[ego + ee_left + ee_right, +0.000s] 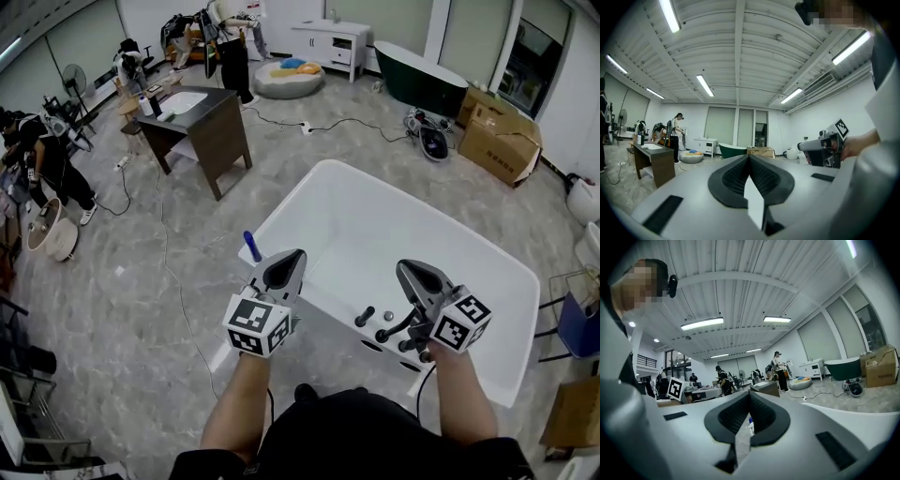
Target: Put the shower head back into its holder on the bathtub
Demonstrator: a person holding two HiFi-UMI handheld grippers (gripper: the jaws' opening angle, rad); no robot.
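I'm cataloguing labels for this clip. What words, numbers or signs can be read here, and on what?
No text is readable anywhere.
Cardboard box: print on its side, too blurred to read.
Left marker cube, right marker cube: black-and-white square patterns, no words.

The left gripper (292,258) and right gripper (405,270) are grey, with black ribbed fingers (731,179), black-and-white marker cubes (256,325); dark top (356,433).

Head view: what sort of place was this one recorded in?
Probably a large open test hall fitted with bathroom fixtures, not a real bathroom: a white freestanding bathtub stands on open grey floor, a dark green bathtub sits by the far wall, and brown cardboard boxes lie nearby.
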